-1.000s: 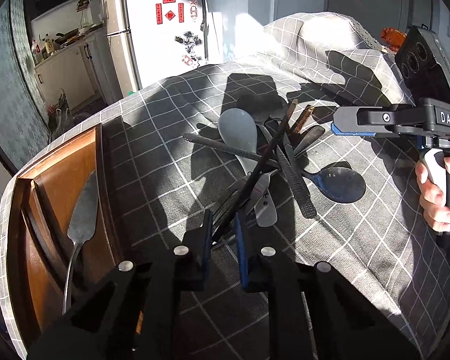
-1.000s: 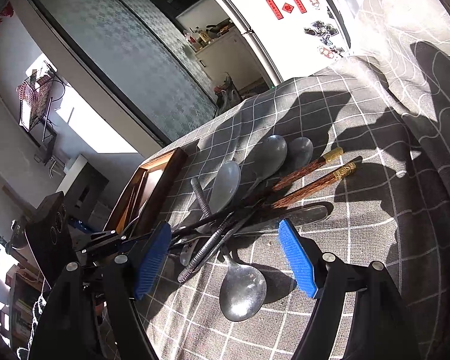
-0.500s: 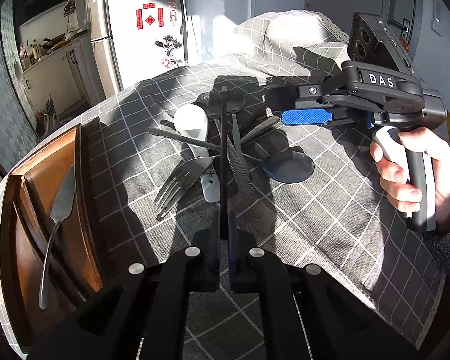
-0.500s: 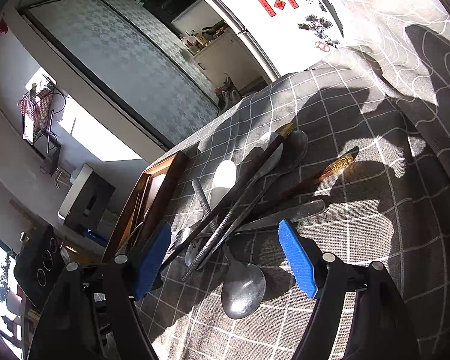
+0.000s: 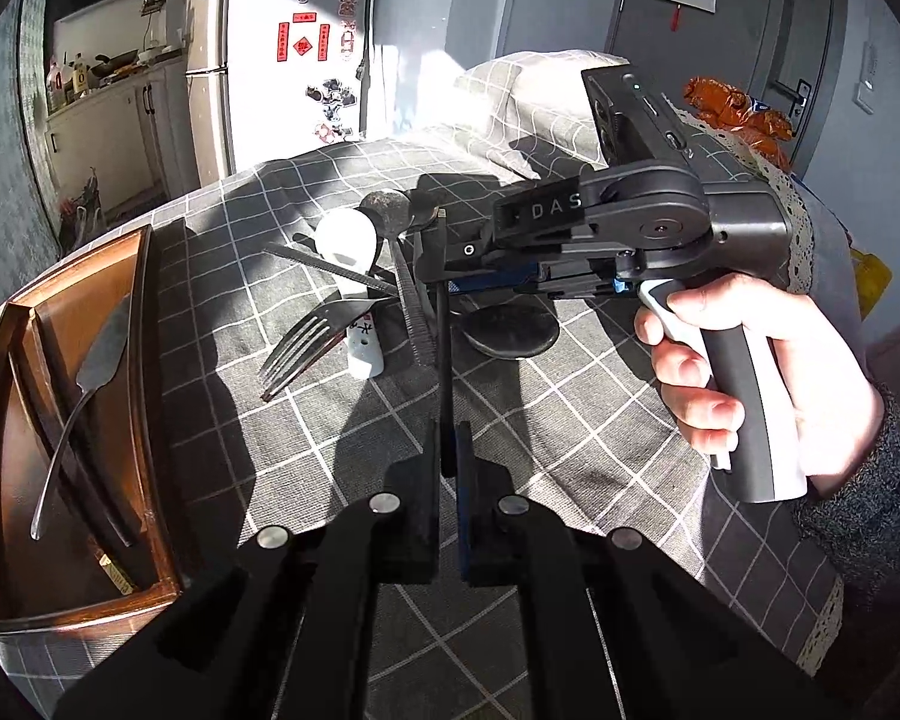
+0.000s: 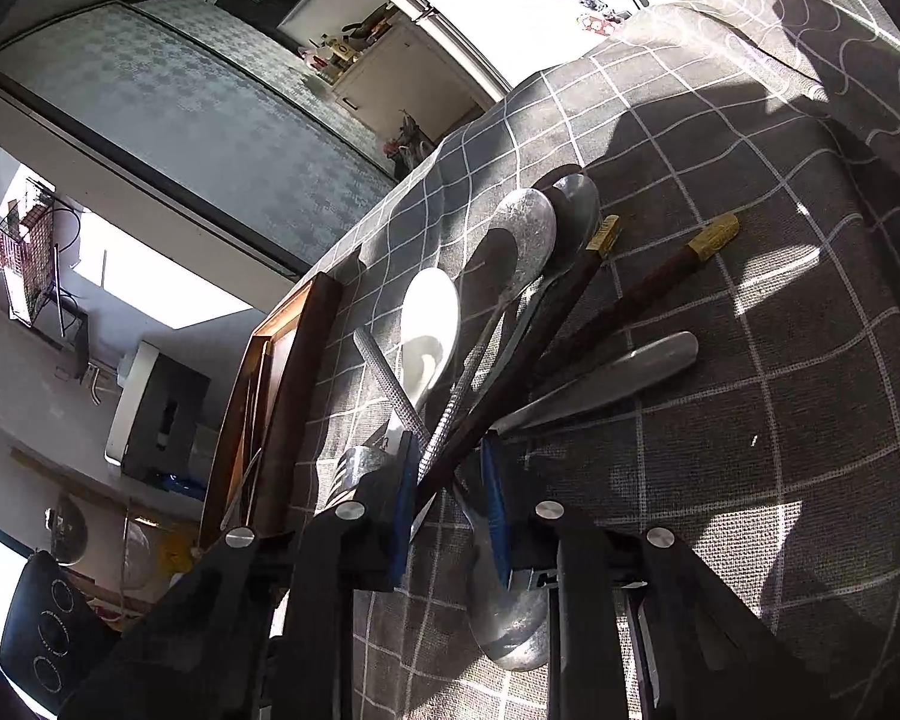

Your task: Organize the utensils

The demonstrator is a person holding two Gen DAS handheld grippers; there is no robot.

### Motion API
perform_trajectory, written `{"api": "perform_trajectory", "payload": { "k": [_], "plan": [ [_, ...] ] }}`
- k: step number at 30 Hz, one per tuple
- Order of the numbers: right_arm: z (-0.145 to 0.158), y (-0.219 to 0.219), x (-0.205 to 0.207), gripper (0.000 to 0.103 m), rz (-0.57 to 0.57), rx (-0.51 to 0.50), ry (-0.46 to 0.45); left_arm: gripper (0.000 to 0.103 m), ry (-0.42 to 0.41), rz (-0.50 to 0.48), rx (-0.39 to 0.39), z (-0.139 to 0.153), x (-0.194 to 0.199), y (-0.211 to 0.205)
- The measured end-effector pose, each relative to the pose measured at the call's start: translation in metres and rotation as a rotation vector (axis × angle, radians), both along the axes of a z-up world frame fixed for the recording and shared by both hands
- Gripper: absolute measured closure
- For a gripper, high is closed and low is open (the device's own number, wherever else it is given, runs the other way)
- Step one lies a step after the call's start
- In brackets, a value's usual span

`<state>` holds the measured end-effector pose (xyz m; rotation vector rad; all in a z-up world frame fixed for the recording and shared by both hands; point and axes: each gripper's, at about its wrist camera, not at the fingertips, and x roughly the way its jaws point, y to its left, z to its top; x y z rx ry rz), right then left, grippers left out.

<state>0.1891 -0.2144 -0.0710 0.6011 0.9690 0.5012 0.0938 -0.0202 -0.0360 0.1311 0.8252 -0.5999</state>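
My left gripper [image 5: 447, 468] is shut on a dark chopstick [image 5: 443, 360] that points away over the utensil pile. The pile holds a fork [image 5: 306, 339], a white ceramic spoon [image 5: 354, 252] and metal spoons. My right gripper [image 6: 447, 480] has its blue pads narrowed around the same chopstick [image 6: 510, 384]; I cannot tell if it is gripped. In the left wrist view the right gripper [image 5: 486, 267] hovers over the pile. A second gold-tipped chopstick [image 6: 660, 282] lies beside it. The wooden tray [image 5: 144, 312] at left holds a metal spoon [image 5: 90, 372] and a chopstick.
A grey checked cloth [image 5: 570, 408] covers the table. A metal spoon [image 6: 510, 612] lies under my right gripper. A fridge [image 5: 282, 60] and kitchen counter stand behind the table. An orange bag [image 5: 732, 108] sits at the far right.
My left gripper has lifted the chopstick and swung it straight ahead. My right gripper has come down over the pile and narrowed its jaws around the chopstick.
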Motion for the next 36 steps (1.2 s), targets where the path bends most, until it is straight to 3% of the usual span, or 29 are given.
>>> {"api": "perform_trajectory", "payload": {
  "k": [6,12,23,30,36],
  "plan": [
    [0.027,0.022,-0.006,0.084,0.035,-0.017,-0.055,0.098,-0.037,0.023,-0.023,0.011,-0.012,0.018],
    [0.052,0.090,0.004,0.086,0.162,-0.044,-0.098,0.097,-0.075,0.121,-0.016,0.026,-0.029,0.062],
    [0.039,0.210,0.031,0.089,0.321,-0.035,-0.060,0.097,-0.050,0.362,0.057,0.013,-0.029,0.139],
    [0.028,0.233,0.046,0.086,0.313,-0.119,-0.060,0.097,-0.050,0.449,0.066,0.012,-0.010,0.156],
    [0.031,0.227,0.041,0.085,0.335,-0.109,-0.071,0.097,-0.059,0.461,0.118,0.009,0.005,0.151]
  ]
}}
